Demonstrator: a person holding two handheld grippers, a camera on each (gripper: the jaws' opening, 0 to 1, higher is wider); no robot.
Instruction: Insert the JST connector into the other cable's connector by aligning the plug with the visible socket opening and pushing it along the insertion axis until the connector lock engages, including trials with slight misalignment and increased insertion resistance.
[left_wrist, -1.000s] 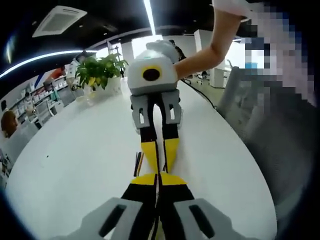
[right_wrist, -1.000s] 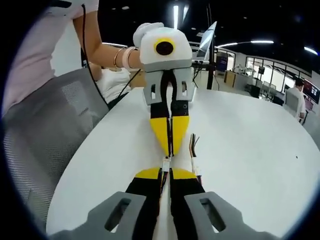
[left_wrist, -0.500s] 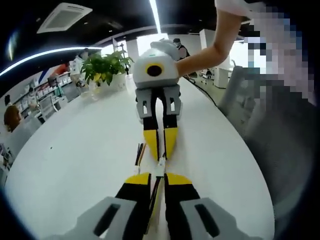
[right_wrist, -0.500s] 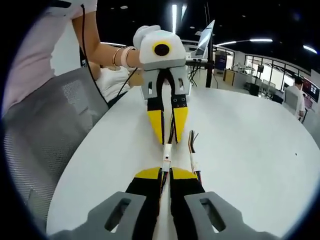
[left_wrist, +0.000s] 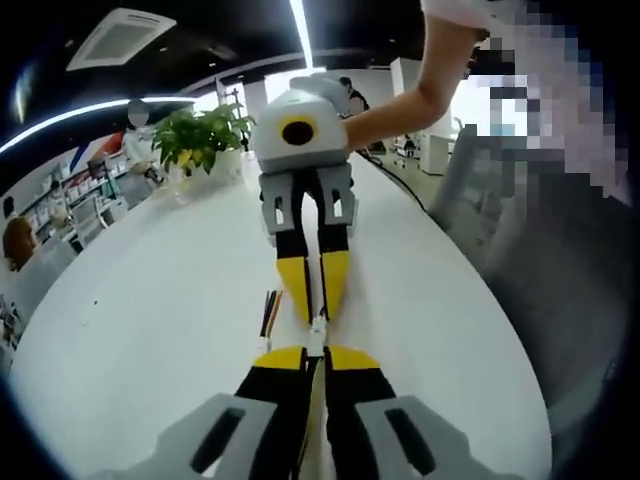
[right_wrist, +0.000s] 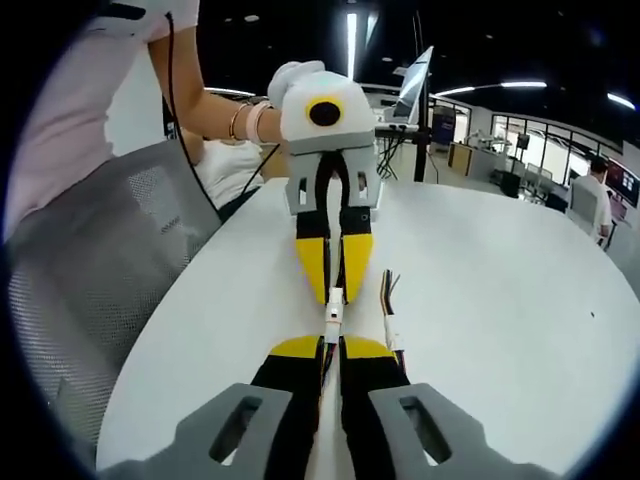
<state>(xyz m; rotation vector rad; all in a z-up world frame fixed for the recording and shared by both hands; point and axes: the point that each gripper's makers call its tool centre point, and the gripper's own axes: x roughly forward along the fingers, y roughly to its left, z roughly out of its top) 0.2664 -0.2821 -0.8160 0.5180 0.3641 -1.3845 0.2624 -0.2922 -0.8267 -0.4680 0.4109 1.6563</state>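
White and glossy, the round table (left_wrist: 150, 330) runs across both views under strip lights, with a potted plant (left_wrist: 200, 140) at the upper left of the left gripper view and a mesh chair (right_wrist: 90, 270) at the left of the right gripper view.

At the bottom centre of the left gripper view we see the left gripper (left_wrist: 314, 352) with its yellow-tipped jaws drawn almost together, pinching a thin cable (left_wrist: 313, 400) that runs up between them to a small white JST connector (left_wrist: 316, 328) just beyond the tips. Facing it from the upper centre comes the right gripper (left_wrist: 314, 300), held by a hand (left_wrist: 330, 90) in a white glove; its yellow tips sit right at that connector.

In the right gripper view we find the mirror of this. The right gripper (right_wrist: 331, 345) rises from the bottom centre, jaws nearly closed on its own cable, with the white connector (right_wrist: 334, 312) standing just past them. The left gripper (right_wrist: 334, 285) points down from the upper centre, jaws a little apart, tips flanking the connector.

We cannot tell whether plug and socket are fully seated, since the joint is small and partly masked by the yellow tips. A loose wire bundle (right_wrist: 387, 300) lies on the table just right of the grippers.
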